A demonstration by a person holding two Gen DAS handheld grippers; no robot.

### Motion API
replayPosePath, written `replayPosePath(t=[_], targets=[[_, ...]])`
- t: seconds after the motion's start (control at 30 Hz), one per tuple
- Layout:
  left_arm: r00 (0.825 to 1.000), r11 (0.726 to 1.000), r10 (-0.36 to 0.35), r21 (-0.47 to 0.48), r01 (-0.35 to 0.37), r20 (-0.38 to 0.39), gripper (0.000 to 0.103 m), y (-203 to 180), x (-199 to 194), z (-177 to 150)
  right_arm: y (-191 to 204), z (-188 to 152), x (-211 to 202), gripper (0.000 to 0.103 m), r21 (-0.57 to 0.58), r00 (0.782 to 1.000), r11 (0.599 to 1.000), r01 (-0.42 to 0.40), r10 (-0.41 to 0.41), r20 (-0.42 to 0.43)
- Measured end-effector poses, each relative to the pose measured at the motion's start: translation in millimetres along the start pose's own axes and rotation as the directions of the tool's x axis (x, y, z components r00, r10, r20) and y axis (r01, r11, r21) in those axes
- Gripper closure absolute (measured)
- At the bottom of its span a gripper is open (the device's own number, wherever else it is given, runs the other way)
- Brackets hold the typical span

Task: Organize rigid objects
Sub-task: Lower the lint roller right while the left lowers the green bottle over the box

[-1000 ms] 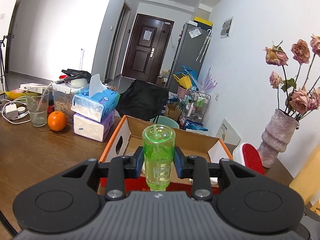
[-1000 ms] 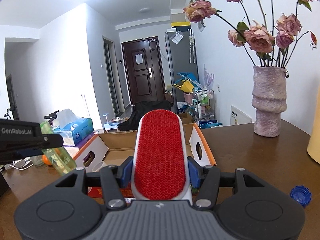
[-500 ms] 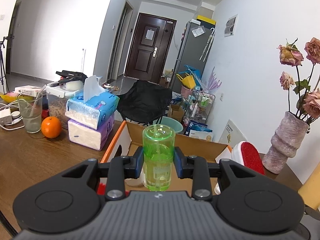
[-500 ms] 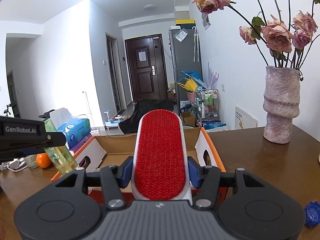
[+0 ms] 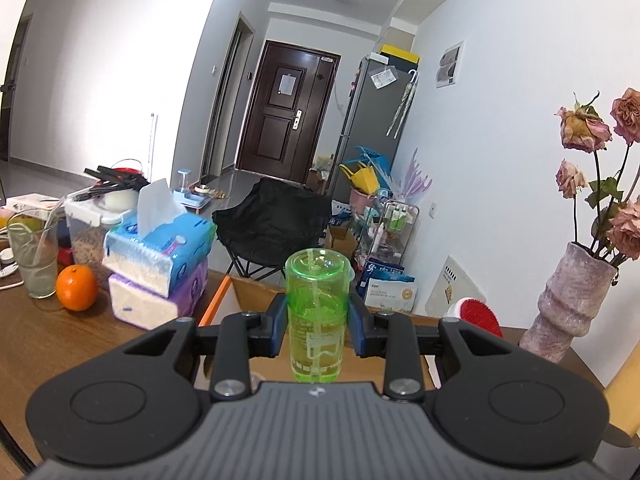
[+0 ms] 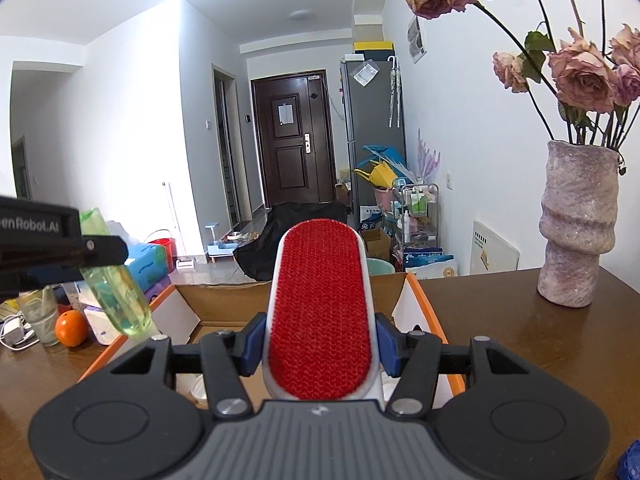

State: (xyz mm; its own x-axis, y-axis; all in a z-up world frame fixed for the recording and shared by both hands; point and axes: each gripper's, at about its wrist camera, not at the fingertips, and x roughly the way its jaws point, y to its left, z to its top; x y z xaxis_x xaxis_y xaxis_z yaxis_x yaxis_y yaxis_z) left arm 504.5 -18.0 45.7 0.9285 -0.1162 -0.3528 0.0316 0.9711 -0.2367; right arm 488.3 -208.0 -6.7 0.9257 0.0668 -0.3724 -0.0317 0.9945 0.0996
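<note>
My left gripper (image 5: 318, 330) is shut on a green see-through bottle (image 5: 318, 312) held upright over the near edge of an open cardboard box (image 5: 256, 294) with orange trim. The right wrist view shows that bottle (image 6: 114, 288) at the left, above the box's left wall (image 6: 176, 316). My right gripper (image 6: 320, 344) is shut on a white lint brush with a red pad (image 6: 320, 308), hanging over the box's near side. The brush's tip (image 5: 478, 314) shows at the right in the left wrist view. Small white items lie on the box floor, mostly hidden.
On the brown table (image 5: 40, 344) to the left stand stacked tissue packs (image 5: 160, 264), an orange (image 5: 76, 288), a glass (image 5: 34, 256) and a food container. A pink vase of dried roses (image 6: 576, 224) stands at the right. A blue bottle cap (image 6: 630, 460) lies near the right front.
Both grippers have moved forward over the box with their objects still held. The tissue packs, orange and vase have slid outward in the views.
</note>
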Motion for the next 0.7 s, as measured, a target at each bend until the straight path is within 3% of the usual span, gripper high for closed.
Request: replayPosePath(t=[0.23, 0.7], targets=[[1.0, 1.0, -0.002, 0.012, 0.002, -0.007, 0.071, -4, 20, 3, 2, 5, 16, 0.048, -0.017, 1.0, 1.0, -0.005, 0.005, -0.005], [0.996, 0.996, 0.066, 0.061, -0.062, -0.065, 0.071, -7, 64, -6, 1, 16, 53, 0.048, -0.049, 1.0, 0.999, -0.007, 0.005, -0.031]])
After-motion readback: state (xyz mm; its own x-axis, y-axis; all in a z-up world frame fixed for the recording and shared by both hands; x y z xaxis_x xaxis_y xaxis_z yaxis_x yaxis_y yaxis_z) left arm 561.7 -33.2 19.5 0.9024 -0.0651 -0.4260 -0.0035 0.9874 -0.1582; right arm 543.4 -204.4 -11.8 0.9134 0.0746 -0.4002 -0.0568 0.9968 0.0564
